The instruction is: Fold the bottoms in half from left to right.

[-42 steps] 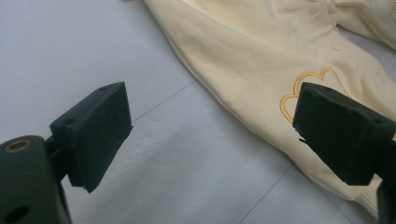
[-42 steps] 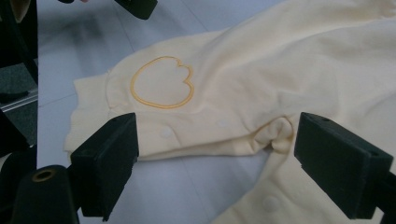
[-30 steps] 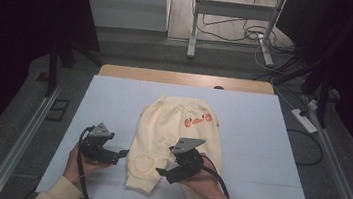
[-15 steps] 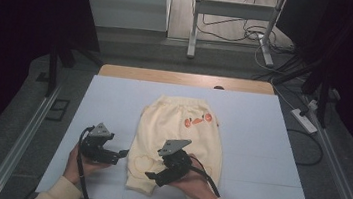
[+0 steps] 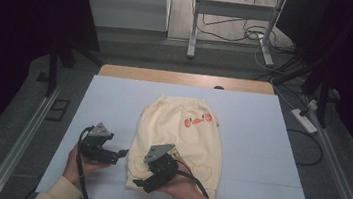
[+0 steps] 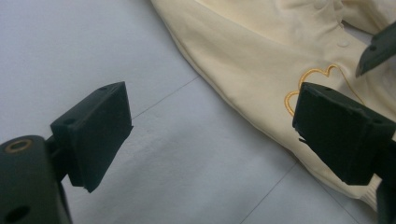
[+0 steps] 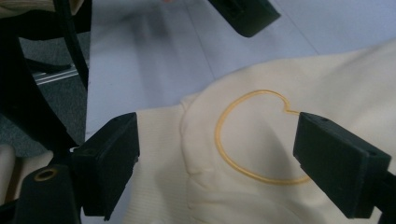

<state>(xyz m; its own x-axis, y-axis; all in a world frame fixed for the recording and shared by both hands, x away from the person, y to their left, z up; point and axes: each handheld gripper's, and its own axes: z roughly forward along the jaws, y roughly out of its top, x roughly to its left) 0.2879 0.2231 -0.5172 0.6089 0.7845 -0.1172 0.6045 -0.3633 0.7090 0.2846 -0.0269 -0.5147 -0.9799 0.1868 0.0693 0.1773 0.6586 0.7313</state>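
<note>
Jaws gape on both grippers: right gripper point(image 5: 149, 184) straddles the near-left cuff of the cream trousers point(image 5: 187, 141) lying flat mid-tabletop point(image 5: 113, 102), likely for pinching; left gripper point(image 5: 117, 154) waits just beside

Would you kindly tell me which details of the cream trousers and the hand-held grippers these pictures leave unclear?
- Cream trousers: near left cuff, high view, hidden under the right hand-held gripper.
- Orange print: high view, too small to identify.
- Heart outline: left gripper view, partly behind a jaw.
- Left hand-held gripper: high view, jaw gap too small to judge.
</note>
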